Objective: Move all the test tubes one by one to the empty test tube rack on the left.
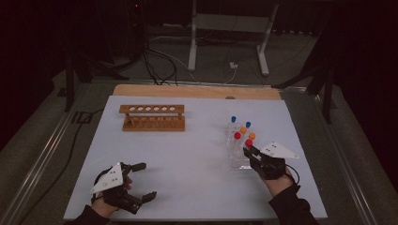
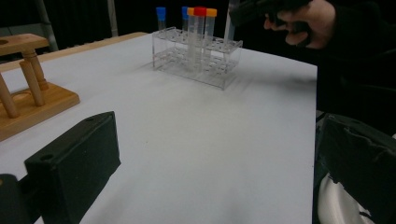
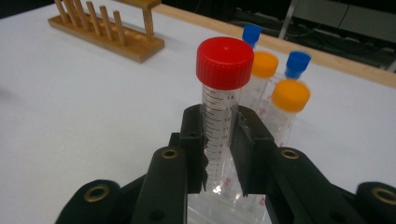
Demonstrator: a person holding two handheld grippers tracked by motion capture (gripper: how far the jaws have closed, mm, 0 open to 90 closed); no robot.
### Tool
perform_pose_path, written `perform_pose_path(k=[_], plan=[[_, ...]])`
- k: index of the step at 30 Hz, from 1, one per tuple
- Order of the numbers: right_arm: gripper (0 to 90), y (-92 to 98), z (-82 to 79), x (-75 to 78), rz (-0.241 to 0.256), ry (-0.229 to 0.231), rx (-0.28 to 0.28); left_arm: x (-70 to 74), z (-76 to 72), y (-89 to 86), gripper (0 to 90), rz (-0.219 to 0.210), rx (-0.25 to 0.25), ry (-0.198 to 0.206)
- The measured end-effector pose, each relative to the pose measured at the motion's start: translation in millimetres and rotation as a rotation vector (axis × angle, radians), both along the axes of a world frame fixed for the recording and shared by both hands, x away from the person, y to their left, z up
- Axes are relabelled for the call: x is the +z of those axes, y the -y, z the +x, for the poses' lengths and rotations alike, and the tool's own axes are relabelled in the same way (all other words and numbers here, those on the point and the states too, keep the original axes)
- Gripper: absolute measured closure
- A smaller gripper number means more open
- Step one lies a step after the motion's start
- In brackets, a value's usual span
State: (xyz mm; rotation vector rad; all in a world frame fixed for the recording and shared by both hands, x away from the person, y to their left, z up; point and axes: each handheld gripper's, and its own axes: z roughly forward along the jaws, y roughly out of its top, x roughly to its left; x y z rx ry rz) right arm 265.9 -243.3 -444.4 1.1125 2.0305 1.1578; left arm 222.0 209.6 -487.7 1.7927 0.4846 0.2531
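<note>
Left gripper (image 1: 141, 180) rests low at the near left corner of the white table (image 1: 187, 154), jaws spread wide apart, nothing between them. Beyond it, toward the far left, the wooden rack (image 1: 152, 117) stands with its row of holes unfilled. Centre of the table is bare. To the right, the clear plastic rack (image 2: 196, 58) holds capped tubes upright: two blue at the back, two orange, and red in front. Right gripper (image 3: 219, 154) has its jaws closed on the red-capped tube (image 3: 219, 112), gripping the graduated barrel below the cap, while the tube sits upright at the near end of the clear rack; whether its base is seated in a hole cannot be told. Judgement: the tube looks empty, so light; thin clear plastic, stiff but smooth and round, likely to slip or pivot between flat jaws if tilted. Best hold is on the upper barrel just under the cap, as taken here, since the cap's lip would stop a downward slide. Moderate squeeze should suffice; lift straight up to clear neighbouring orange-capped tubes (image 3: 289, 100).
</note>
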Motion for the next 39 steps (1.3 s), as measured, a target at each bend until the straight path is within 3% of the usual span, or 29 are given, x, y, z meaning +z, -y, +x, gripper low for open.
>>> perform_pose_path(k=[9, 16, 23, 30, 34, 39], plan=[[75.1, 1.3, -4.8, 22.8, 0.023, 0.067, 0.015, 0.0, 0.2, 0.7, 0.5, 0.013, 0.003, 0.001], [75.1, -7.1, -6.4, 27.9, 0.029, 0.072, 0.053, 0.1, 0.5, 3.0, 0.5, 0.04, -0.018, -0.024], [75.1, -22.0, -6.5, 28.3, 0.031, 0.065, 0.108, 3.3, 1.4, 2.9, 0.5, 0.033, -0.013, -0.037], [75.1, -39.1, -5.6, 21.8, 0.015, 0.04, 0.164, 9.1, 1.0, 9.2, 0.5, 0.045, -0.025, -0.026], [75.1, -47.9, -6.0, 17.2, 0.007, 0.025, 0.197, 15.7, 3.0, 14.3, 0.5, 0.035, -0.043, -0.066], [75.1, -58.6, -7.1, 10.7, -0.005, 0.002, 0.233, 24.2, 5.4, 21.5, 0.5, 0.028, -0.037, -0.068]])
